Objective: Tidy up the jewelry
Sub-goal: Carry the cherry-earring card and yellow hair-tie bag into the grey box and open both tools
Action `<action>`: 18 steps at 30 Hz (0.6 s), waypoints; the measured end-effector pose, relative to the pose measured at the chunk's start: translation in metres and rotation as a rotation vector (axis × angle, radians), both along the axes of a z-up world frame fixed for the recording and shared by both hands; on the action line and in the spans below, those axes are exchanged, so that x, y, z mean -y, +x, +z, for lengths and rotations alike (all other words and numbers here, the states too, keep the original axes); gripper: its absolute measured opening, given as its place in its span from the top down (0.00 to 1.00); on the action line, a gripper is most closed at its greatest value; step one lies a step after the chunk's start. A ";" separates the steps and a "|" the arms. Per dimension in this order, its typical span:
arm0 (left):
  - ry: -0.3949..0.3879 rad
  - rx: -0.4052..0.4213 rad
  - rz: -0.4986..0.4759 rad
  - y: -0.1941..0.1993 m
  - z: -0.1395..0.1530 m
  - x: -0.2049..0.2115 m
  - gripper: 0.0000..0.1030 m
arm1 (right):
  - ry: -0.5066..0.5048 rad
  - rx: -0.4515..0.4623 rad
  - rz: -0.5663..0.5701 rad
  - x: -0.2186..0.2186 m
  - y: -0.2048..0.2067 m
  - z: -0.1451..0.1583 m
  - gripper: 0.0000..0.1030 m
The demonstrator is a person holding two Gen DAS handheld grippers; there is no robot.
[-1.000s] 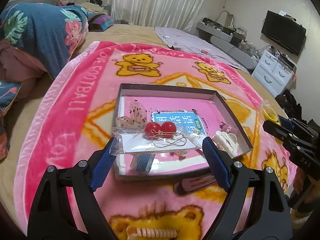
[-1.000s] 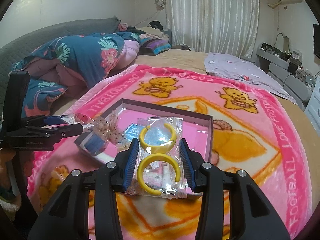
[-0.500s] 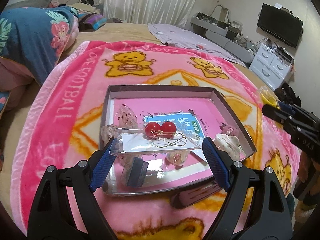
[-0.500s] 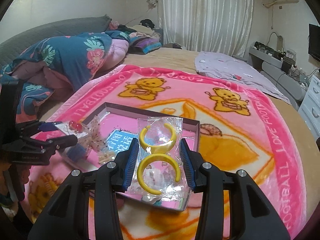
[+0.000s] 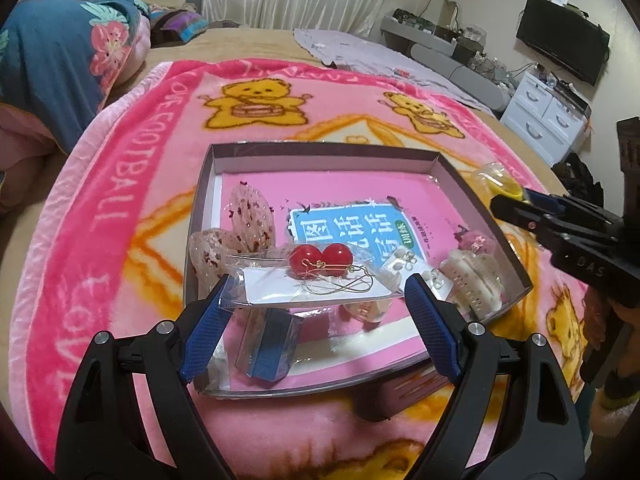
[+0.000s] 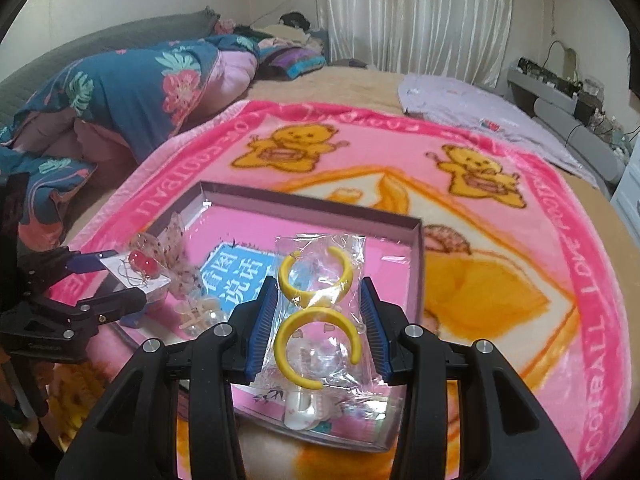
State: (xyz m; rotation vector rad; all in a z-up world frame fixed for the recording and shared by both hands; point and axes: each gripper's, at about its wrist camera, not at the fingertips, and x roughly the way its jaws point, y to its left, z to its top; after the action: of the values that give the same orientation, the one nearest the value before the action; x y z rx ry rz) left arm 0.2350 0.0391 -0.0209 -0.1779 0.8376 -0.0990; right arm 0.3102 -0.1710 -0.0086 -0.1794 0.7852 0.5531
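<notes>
Over the box [image 5: 472,196] on the bed, we clamp left fingers [image 5: 320,312] on the cherry-earring packet [image 5: 316,280] and right fingers [image 6: 320,320] on the yellow-hoop packet [image 6: 320,300]; slick film could slip, spilling either outside.

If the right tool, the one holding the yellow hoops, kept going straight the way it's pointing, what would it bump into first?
Probably the pink floor of the open box, just past the packet of yellow hoops held by the right tool. Depth is hard to judge.
</notes>
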 end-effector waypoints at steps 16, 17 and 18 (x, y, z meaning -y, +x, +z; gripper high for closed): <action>-0.002 -0.027 -0.007 0.003 -0.011 0.001 0.24 | 0.024 -0.132 0.013 -0.011 0.010 -0.034 0.59; -0.003 -0.028 -0.006 0.003 -0.011 0.001 0.24 | 0.024 -0.134 0.011 -0.011 0.010 -0.034 0.59; -0.005 -0.029 -0.006 0.003 -0.012 0.000 0.24 | 0.030 -0.137 0.009 -0.010 0.009 -0.034 0.59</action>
State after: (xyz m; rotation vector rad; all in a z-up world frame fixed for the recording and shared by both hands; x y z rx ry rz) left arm 0.2378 0.0387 -0.0325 -0.1816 0.8668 -0.1039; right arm 0.3196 -0.1612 -0.0422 -0.1180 0.9090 0.5898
